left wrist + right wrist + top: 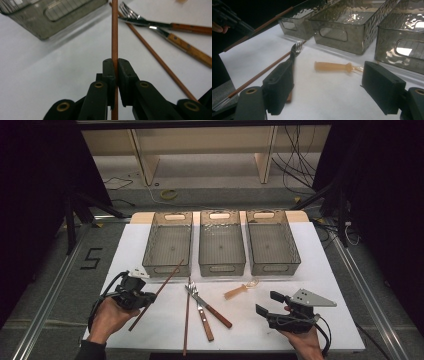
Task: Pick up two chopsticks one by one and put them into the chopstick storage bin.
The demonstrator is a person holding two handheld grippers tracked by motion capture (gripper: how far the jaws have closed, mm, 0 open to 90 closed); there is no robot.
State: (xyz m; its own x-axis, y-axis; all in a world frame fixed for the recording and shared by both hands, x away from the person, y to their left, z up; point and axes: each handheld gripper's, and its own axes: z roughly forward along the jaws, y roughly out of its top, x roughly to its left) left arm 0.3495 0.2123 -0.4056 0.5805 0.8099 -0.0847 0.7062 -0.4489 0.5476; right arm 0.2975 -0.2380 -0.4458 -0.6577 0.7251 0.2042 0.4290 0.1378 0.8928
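Black jaws of the left gripper (116,71) fill the foreground of the left gripper view, clamped on a chopstick (114,30) that runs straight up between the pads. From above, that chopstick (156,295) is held off the table (150,325), slanting from below the hand up toward the front wall of the left bin (169,242).

By size, the white table comes first, carrying everything else. Next are three grey see-through bins in a row across its far half: the left bin, the middle bin (222,241) and the right bin (271,241), just beside one another and each with a handle slot in its near wall. All three look empty.

Then the two grippers. The left one sits at the near left with the person's hand around it. The right gripper (270,303) rests low at the near right, its jaws standing wide apart with nothing between them; in the right gripper view they frame bare table.

Smaller things lie between the grippers. A second chopstick (186,320) lies flat, pointing away from the person. Just right of it, a fork (200,312) and a knife (212,307), both with wooden handles, cross near their metal ends. Nearer the bins lies a small amber spoon (241,289), apart from the rest.
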